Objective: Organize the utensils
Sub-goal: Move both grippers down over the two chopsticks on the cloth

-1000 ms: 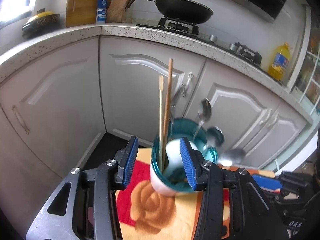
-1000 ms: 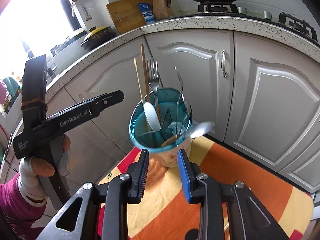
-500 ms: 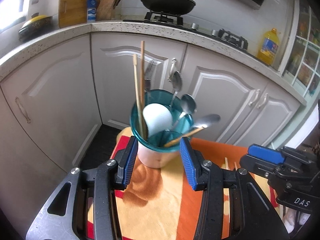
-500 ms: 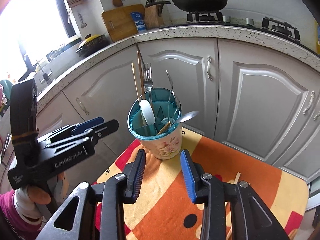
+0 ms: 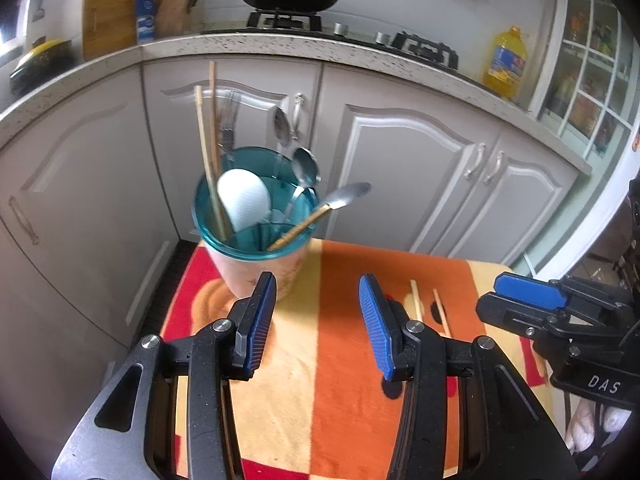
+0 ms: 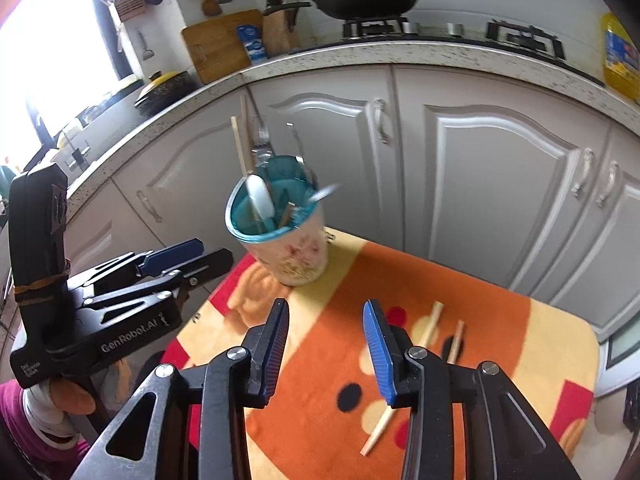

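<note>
1. Your left gripper (image 5: 318, 322) and right gripper (image 6: 326, 348) both stand spread, holding nothing.
2. One cup (image 5: 256, 236), teal-rimmed, stands on the cloth (image 5: 340, 360)'s far left corner, holding two chopsticks (image 5: 206, 148), a white spoon (image 5: 244, 198), metal spoons and forks.
3. Two loose chopsticks (image 6: 430, 326) lie on the cloth, right of the cup.

Utensil cup (image 5: 256, 256) stands on the cloth (image 5: 344, 360), loose chopsticks (image 6: 404, 364) to its right.
</note>
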